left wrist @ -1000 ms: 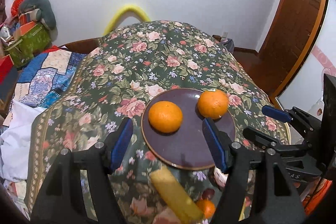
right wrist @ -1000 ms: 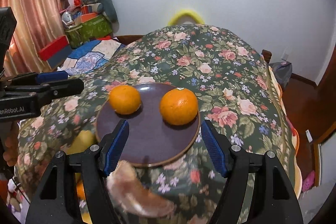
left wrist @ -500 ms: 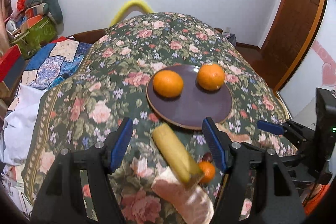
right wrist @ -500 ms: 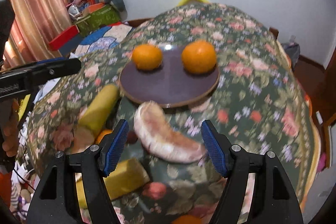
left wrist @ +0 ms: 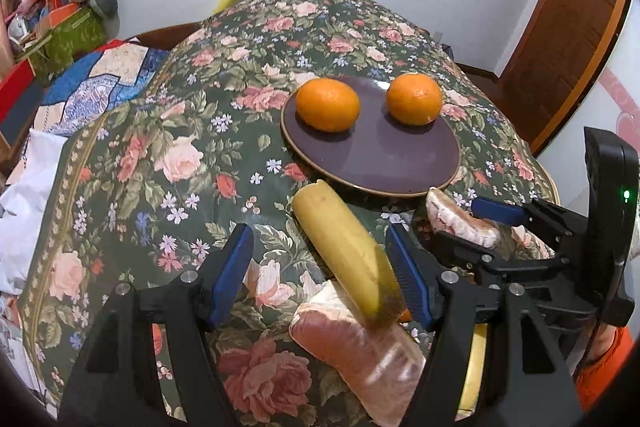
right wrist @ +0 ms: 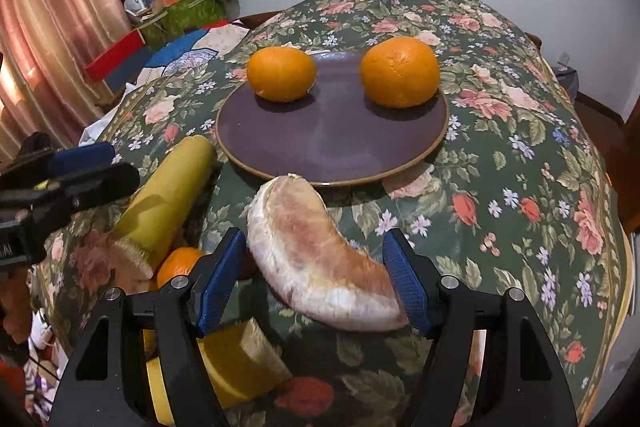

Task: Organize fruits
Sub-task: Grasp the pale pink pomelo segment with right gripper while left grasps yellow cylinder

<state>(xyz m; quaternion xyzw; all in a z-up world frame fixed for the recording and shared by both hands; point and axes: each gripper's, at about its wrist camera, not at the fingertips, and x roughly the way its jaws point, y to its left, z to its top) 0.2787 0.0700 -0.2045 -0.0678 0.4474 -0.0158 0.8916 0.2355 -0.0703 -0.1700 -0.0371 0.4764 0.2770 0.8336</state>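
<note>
A dark purple plate (left wrist: 372,163) on the floral tablecloth holds two oranges, one on the left (left wrist: 328,103) and one on the right (left wrist: 414,99). My left gripper (left wrist: 320,267) is open, low over the near edge. A yellow rind piece (left wrist: 344,251) lies between its fingers, close to the right pad. A peeled pink pomelo segment (left wrist: 360,359) lies under it. My right gripper (right wrist: 316,279) is open around another pomelo segment (right wrist: 320,259) just in front of the plate (right wrist: 332,143); its right pad is at the segment's tip, the left pad stands apart.
A small orange (right wrist: 180,261) and a yellow rind chunk (right wrist: 236,359) lie at the near left in the right wrist view. The tablecloth drops away at the table's right edge (right wrist: 616,227). Boxes and bedding (left wrist: 60,39) are stacked beyond the table's left side.
Both grippers have sunk and drawn back from the plate toward the near edge. The yellow piece and the pomelo segment now lie between their fingers. The jaws' width looks the same.
</note>
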